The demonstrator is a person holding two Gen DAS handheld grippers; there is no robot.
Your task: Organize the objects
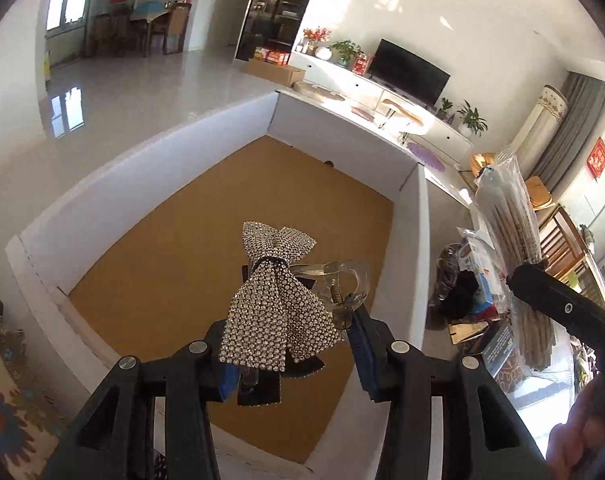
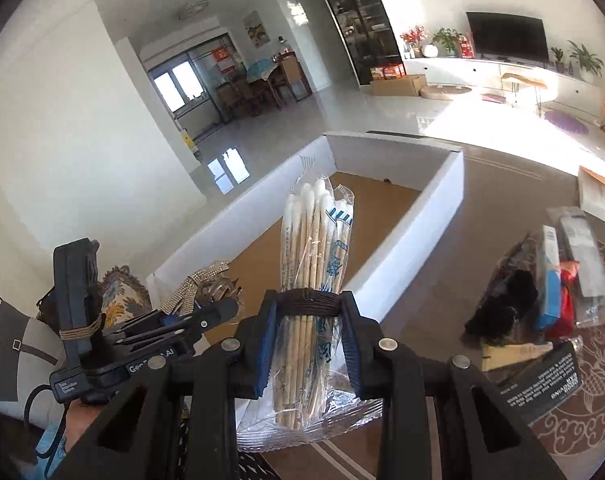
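Both claws hang tilted downward over a large box with white walls and a flat brown cardboard floor.

The left claw is closed to a narrow gap on a hair clip. The clip carries a big bow covered in rows of small, glittering rhinestones, cinched at its middle by a dark band. Behind the bow, a clear plastic clip body curves out with a small metal spring. The blue pads of the black claw press against it on both sides, and it hangs above the brown floor of the box.

The right claw is closed tight on a pack of cotton swabs. These are long, pale wooden sticks with white cotton tips, wrapped in crinkly clear plastic printed in blue and bound with dark cord where the pads squeeze them. The pack stands nearly upright, just in front of the near wall of the box.

To the right, a loose heap of packets lies on a brown patterned worktop.
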